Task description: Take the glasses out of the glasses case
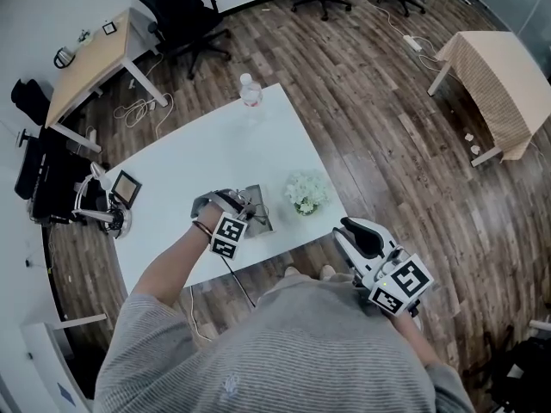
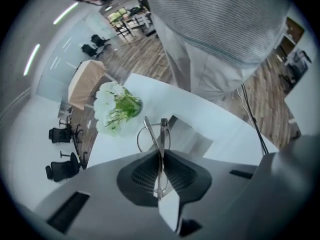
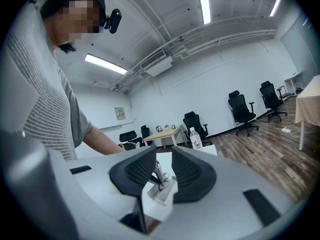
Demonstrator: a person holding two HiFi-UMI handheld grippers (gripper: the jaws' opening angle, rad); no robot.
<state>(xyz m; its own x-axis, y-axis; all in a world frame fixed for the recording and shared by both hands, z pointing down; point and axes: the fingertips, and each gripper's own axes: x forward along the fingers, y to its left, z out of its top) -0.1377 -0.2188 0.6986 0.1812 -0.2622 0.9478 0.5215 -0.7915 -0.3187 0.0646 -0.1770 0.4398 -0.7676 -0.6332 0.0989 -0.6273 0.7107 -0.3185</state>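
Observation:
My left gripper (image 2: 161, 153) is shut on a thin wire-framed pair of glasses (image 2: 153, 134); one round lens and the folded temples stick out past the jaws. Just beyond them the grey glasses case (image 2: 192, 136) lies open on the white table (image 2: 225, 119). In the head view the left gripper (image 1: 244, 205) is over the case (image 1: 261, 217) near the table's front edge. My right gripper (image 1: 353, 232) hangs off the table's front right corner. Its jaws (image 3: 163, 160) stand a little apart with nothing between them.
A small vase of white flowers (image 1: 306, 193) stands right of the case, also close in the left gripper view as flowers (image 2: 116, 106). A water bottle (image 1: 250, 89) is at the table's far corner. Wood floor, office chairs (image 1: 179, 11) and other tables surround it.

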